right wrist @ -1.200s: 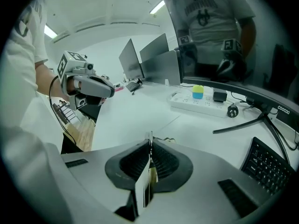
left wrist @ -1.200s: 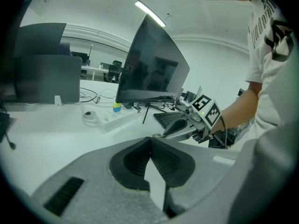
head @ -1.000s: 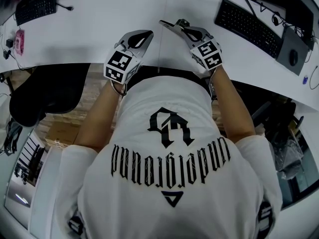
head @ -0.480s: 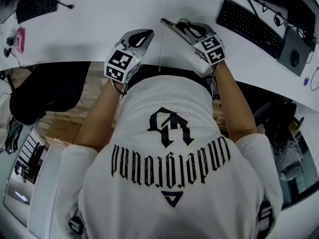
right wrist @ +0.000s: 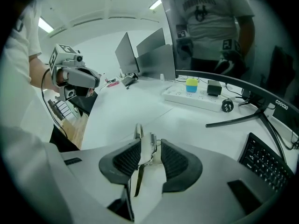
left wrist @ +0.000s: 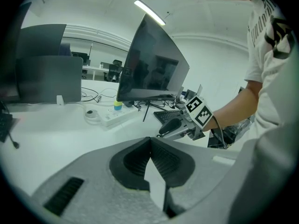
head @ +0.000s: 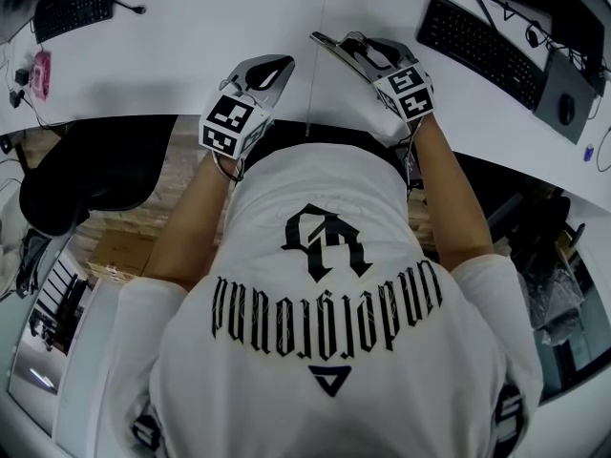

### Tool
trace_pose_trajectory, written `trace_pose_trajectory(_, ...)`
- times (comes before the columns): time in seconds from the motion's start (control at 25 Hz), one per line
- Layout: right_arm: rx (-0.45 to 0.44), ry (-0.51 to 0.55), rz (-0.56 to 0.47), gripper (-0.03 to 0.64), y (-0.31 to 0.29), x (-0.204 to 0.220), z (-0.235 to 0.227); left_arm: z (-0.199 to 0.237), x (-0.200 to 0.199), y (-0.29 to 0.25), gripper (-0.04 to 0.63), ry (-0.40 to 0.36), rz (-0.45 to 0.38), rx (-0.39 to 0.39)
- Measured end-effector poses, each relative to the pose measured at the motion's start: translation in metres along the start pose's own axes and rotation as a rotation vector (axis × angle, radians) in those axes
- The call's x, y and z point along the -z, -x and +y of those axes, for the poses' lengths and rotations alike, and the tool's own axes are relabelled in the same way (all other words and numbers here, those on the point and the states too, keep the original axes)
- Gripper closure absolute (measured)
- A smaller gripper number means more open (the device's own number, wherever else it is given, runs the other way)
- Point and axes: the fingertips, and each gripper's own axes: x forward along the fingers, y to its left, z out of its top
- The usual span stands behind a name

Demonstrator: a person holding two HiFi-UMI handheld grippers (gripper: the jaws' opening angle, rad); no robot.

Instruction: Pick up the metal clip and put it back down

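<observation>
Between the right gripper's (right wrist: 150, 142) fingers (right wrist: 125, 158), just opened and standing apart: the clip (right wrist: 152, 146), upright, close against one finger, clear of the other. Left gripper (left wrist: 150, 141): fingers together, empty.

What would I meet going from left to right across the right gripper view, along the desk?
left tool → metal clip → white power strip → black keyboard
</observation>
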Motion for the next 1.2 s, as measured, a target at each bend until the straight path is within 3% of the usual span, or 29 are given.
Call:
trace_pose_trajectory(0.24,0.063,0.016,-0.046,0.503,0.021,-0.016,0.002,-0.005,-0.006,0.013,0.583,-0.029,-0.023,0.011)
trace_pose_trajectory(0.44,0.108,0.024,-0.097,0.503,0.049,-0.033,0.016,-0.016,-0.020,0.036,0.583,0.018,-0.088,0.027)
trace_pose_trajectory(1.2,0.271,0.131,-0.406,0.591,0.174,-0.127,0.127,-0.059,-0.069,0.147,0.583,-0.127,-0.301,0.055)
